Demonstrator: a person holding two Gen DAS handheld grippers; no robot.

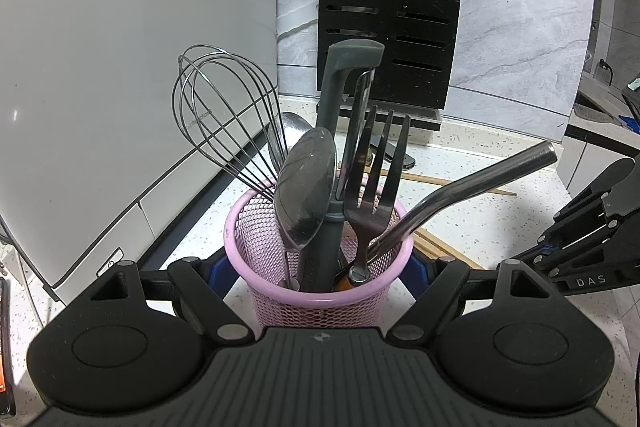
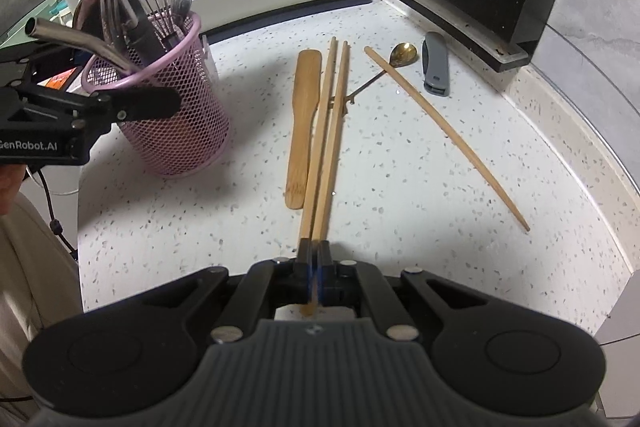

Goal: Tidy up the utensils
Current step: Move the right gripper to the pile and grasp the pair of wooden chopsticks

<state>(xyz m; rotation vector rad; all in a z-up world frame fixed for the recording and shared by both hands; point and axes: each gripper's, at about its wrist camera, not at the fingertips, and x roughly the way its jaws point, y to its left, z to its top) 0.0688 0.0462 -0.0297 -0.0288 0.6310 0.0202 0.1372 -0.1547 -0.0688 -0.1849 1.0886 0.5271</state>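
Observation:
A pink mesh utensil cup [image 1: 318,301] stands on the speckled counter between the fingers of my left gripper [image 1: 318,267], which is shut on it. It holds a whisk [image 1: 224,119], a spoon [image 1: 306,183], a fork [image 1: 376,187], a grey peeler [image 1: 340,99] and a steel straw [image 1: 480,183]. The cup also shows in the right wrist view [image 2: 176,107]. My right gripper [image 2: 315,251] is shut on a chopstick [image 2: 328,131], with a second chopstick [image 2: 318,131] right beside it. On the counter lie a bamboo spatula [image 2: 302,123], another chopstick [image 2: 444,135], a gold spoon [image 2: 402,55] and a grey folding tool [image 2: 436,65].
A white appliance [image 1: 120,67] stands left of the cup. A black slotted knife block [image 1: 390,15] stands at the back against the marble wall. The counter edge runs along the right [image 2: 592,163].

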